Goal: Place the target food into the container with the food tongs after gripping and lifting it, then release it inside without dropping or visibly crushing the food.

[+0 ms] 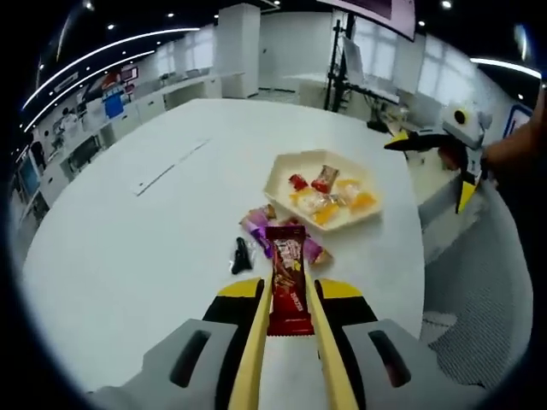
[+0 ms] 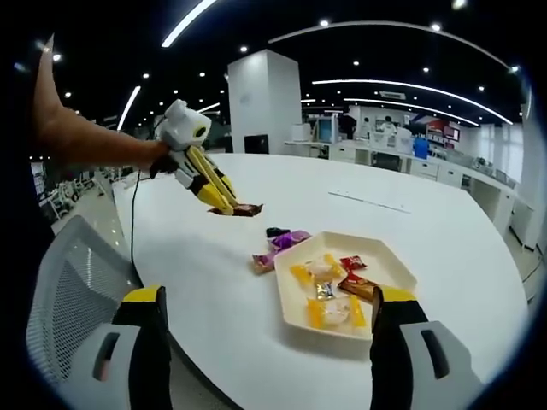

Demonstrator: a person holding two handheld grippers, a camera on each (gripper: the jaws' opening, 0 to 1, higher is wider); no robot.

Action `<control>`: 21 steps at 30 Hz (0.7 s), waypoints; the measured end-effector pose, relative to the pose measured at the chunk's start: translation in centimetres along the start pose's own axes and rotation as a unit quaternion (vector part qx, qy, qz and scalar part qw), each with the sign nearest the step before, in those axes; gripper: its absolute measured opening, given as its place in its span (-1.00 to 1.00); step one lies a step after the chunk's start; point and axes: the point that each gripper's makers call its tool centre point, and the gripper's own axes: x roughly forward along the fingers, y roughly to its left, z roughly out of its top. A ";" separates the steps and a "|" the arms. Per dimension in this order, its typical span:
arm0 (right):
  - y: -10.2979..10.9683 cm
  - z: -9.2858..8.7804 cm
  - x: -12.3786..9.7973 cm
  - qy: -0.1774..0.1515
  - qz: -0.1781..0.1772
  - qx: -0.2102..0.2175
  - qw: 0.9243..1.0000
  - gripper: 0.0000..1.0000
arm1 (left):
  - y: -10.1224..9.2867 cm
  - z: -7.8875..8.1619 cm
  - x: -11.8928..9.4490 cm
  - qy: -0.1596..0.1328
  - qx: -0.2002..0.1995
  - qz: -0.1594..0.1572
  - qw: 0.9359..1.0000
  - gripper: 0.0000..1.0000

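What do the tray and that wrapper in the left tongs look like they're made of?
Tray: cream, hexagonal, with a smooth matte rim; probably moulded plastic or melamine, though ceramic can't be ruled out. Snack wrapper: dark red with print and a crimped end, clamped between the left gripper's yellow tongs; likely glossy plastic film or foil laminate.

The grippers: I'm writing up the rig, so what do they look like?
Left gripper: grey body with dark slots, black-and-yellow jaw mounts, long yellow tongs. Right gripper: matching grey body, black jaws with yellow tips. In the right gripper view, a black cable hangs from the left gripper.
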 end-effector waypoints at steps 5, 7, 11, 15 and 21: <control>0.0 0.0 0.0 -0.002 0.001 0.002 1.000 0.99 | 1.4 0.5 -1.2 -0.006 -0.008 0.006 1.000 -0.61; 0.1 -0.1 0.1 0.002 0.002 -0.001 1.000 0.99 | 1.6 0.7 -1.5 -0.006 -0.008 0.006 1.000 -0.61; 0.1 -0.2 0.0 0.003 0.002 -0.001 1.000 0.99 | 1.9 0.7 -1.8 -0.005 -0.006 0.008 1.000 -0.61; 0.2 -0.1 0.0 0.004 0.005 -0.005 1.000 0.99 | 1.8 0.8 -1.9 -0.005 -0.004 0.008 1.000 -0.61; 0.1 -0.2 0.0 0.004 0.003 -0.008 1.000 0.99 | 1.6 0.8 -1.8 -0.004 0.000 0.004 1.000 -0.60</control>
